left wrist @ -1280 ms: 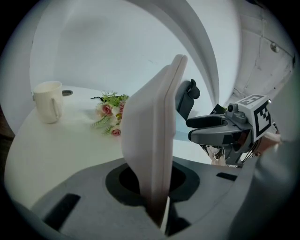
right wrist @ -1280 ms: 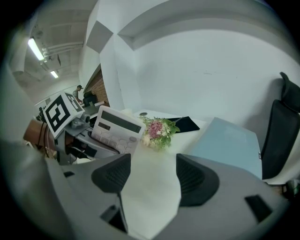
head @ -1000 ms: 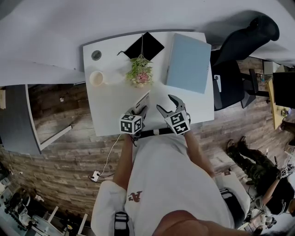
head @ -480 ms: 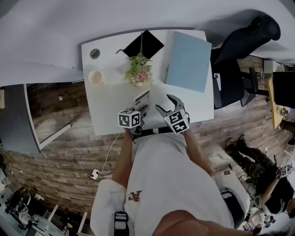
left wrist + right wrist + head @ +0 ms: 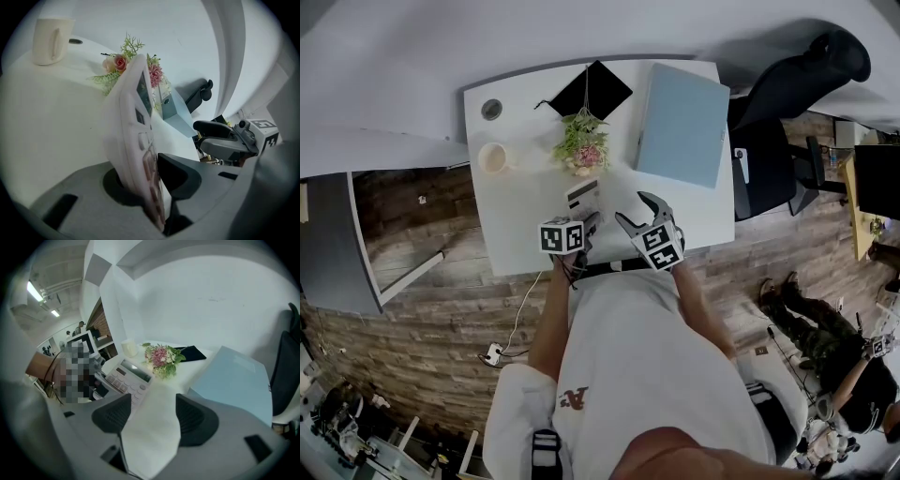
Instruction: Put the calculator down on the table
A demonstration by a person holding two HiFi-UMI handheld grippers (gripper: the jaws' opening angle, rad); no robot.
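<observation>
The white calculator (image 5: 584,197) lies low over the white table (image 5: 520,220), screen up, its near end between the jaws of my left gripper (image 5: 589,223). In the left gripper view the calculator (image 5: 136,140) stands blurred and tilted between the jaws; they have just been opening a little, and both still touch it. From the right gripper view the calculator (image 5: 126,376) shows face up at the left. My right gripper (image 5: 633,208) hovers just right of it, open, with only bare table between its fingers (image 5: 197,420).
A small flower bunch (image 5: 581,145) sits just beyond the calculator, a cream cup (image 5: 494,157) to the far left. A light blue folder (image 5: 682,125) covers the right of the table, a black pad (image 5: 592,92) the back. A black office chair (image 5: 787,103) stands right.
The calculator has tipped down from a raised slant to lie lower and flatter over the table. The left gripper sank slightly and rolled. The right gripper kept still.
</observation>
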